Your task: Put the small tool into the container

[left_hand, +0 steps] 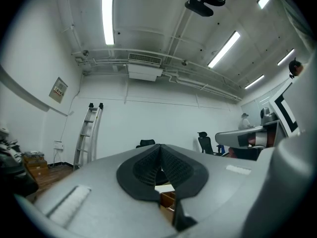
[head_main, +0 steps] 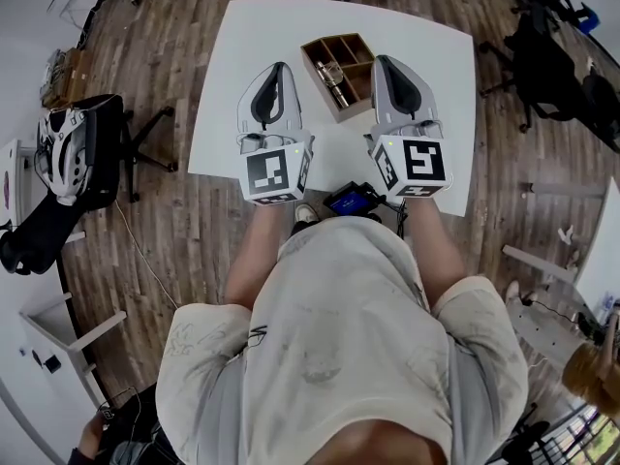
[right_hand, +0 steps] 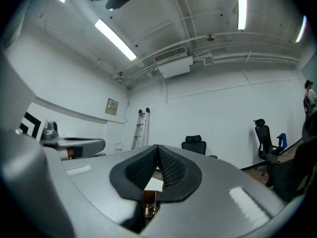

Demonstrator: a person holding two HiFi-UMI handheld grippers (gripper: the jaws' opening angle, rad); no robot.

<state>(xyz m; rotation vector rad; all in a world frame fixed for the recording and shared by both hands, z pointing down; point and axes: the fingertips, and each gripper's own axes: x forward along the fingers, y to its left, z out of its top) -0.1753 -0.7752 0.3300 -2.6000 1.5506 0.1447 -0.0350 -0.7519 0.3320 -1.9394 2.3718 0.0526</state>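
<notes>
Wooden container [head_main: 313,74] at upper centre, small metal tool [head_main: 334,81] lying in its left-hand compartment, long axis upper-left to lower-right, midway between left gripper [head_main: 280,67] and right gripper [head_main: 385,62], both pinched shut and empty.

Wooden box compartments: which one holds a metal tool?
The long compartment on the side of the wooden box toward the left gripper holds the metal tool; the small far-end compartments look empty.

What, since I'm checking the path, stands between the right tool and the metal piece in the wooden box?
Nothing visible does. The metal piece lies uncovered in an open compartment of the wooden box; the right tool, shut and empty, is at the box's right edge.
</notes>
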